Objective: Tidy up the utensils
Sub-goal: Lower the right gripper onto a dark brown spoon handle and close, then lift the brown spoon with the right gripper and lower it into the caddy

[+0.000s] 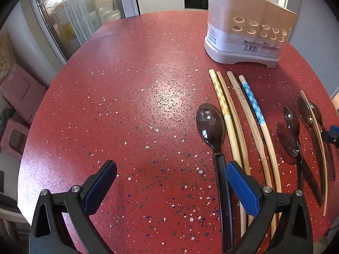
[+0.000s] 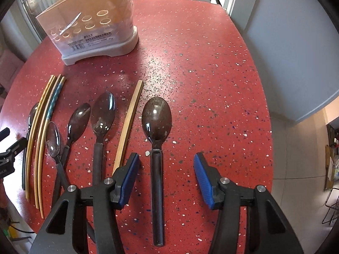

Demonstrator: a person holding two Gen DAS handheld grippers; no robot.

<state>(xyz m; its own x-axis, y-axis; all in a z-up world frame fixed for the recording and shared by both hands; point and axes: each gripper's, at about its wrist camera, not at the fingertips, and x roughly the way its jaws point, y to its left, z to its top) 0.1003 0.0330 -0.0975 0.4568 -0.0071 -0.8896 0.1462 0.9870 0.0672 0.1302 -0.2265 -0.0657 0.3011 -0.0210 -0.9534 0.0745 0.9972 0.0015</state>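
Blue ribbed pads line both fingers of the right gripper (image 2: 166, 180), whose jaws stand apart over a dark translucent spoon (image 2: 156, 127); the spoon's handle runs between the pads without touching either, and its bowl points away from the camera. Just left of that spoon a single wooden chopstick (image 2: 127, 127) lies at a slant, its near end passing behind the left pad. Further left lie three more dark spoons (image 2: 102, 116), two of them with crossed handles, and beyond these a bundle of four chopsticks (image 2: 45, 127) side by side.

The left gripper (image 1: 171, 186) is likewise spread wide above the red speckled tabletop (image 1: 127, 105), holding nothing. Its right-hand pad sits just beside the handle of another dark spoon (image 1: 210, 124); whether pad and handle touch cannot be told. Next to this spoon run the four chopsticks (image 1: 243, 127), two of them patterned, one in yellow and one in blue.

At the far side of the table stands the utensil holder (image 1: 243, 31), a pale plastic caddy on a grey base with a label on its front and rows of round holes in its top insert. It is well apart from both grippers.
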